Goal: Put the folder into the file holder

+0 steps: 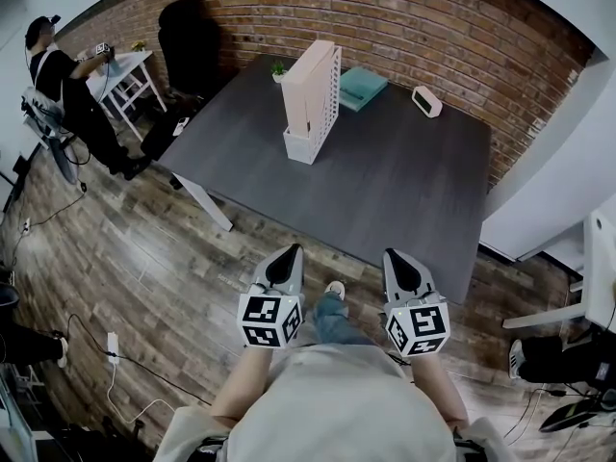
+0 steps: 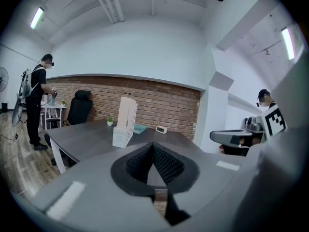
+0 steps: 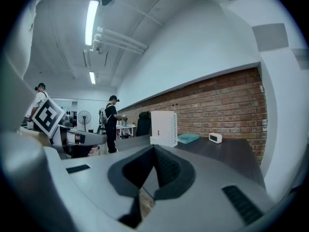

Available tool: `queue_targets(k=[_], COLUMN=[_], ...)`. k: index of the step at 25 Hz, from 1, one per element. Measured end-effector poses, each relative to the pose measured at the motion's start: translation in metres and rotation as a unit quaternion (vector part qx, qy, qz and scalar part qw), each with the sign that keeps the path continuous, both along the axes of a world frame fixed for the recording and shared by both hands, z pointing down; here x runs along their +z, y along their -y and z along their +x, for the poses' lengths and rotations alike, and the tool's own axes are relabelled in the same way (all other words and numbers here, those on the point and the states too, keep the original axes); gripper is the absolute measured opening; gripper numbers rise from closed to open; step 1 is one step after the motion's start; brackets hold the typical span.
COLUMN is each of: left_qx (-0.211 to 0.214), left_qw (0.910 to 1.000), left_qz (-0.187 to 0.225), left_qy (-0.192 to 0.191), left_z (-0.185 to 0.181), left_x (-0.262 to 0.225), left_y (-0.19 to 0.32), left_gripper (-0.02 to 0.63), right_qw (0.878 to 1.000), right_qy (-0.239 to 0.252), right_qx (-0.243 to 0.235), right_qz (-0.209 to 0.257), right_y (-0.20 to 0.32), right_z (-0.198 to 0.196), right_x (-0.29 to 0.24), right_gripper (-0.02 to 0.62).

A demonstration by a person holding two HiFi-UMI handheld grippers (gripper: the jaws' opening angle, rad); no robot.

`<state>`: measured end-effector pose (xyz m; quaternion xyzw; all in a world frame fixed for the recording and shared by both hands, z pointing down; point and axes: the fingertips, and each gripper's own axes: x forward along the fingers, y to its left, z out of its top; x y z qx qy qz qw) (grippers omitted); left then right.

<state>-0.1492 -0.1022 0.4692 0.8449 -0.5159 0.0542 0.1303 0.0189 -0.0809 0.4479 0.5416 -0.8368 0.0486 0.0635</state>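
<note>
A white file holder (image 1: pixel 311 101) stands upright on the dark desk (image 1: pixel 385 191), toward its far side; it also shows in the left gripper view as the holder (image 2: pixel 124 122) and in the right gripper view as the holder (image 3: pixel 163 128). Beside it, further back, a teal folder (image 1: pixel 361 86) lies flat, seen as the folder (image 2: pixel 140 128) and the folder (image 3: pixel 188 137). My left gripper (image 1: pixel 287 258) and right gripper (image 1: pixel 399 261) hang side by side before the desk's near edge, well short of both things. Both are shut with nothing in them.
A small white clock (image 1: pixel 426 101) sits at the desk's far right and a tiny potted plant (image 1: pixel 278 68) behind the holder. A black office chair (image 1: pixel 188 46) stands at the far left corner. A person (image 1: pixel 72 94) works at a small white table (image 1: pixel 130 75) to the left.
</note>
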Motion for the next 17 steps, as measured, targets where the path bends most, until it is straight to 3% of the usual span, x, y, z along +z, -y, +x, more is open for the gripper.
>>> queue_targets(k=[17], left_qx=[0.001], left_qw=[1.0000], left_qz=[0.000], left_qy=[-0.001], left_z=[0.0050], left_x=[0.0038], left_y=[-0.0013], left_gripper=[0.011], right_qw=[1.000], right_qy=[0.016], right_qx=[-0.015], right_qz=[-0.005], right_y=[0.0067], right_z=[-0.0053], right_x=[0.0044], right_gripper=[0.002])
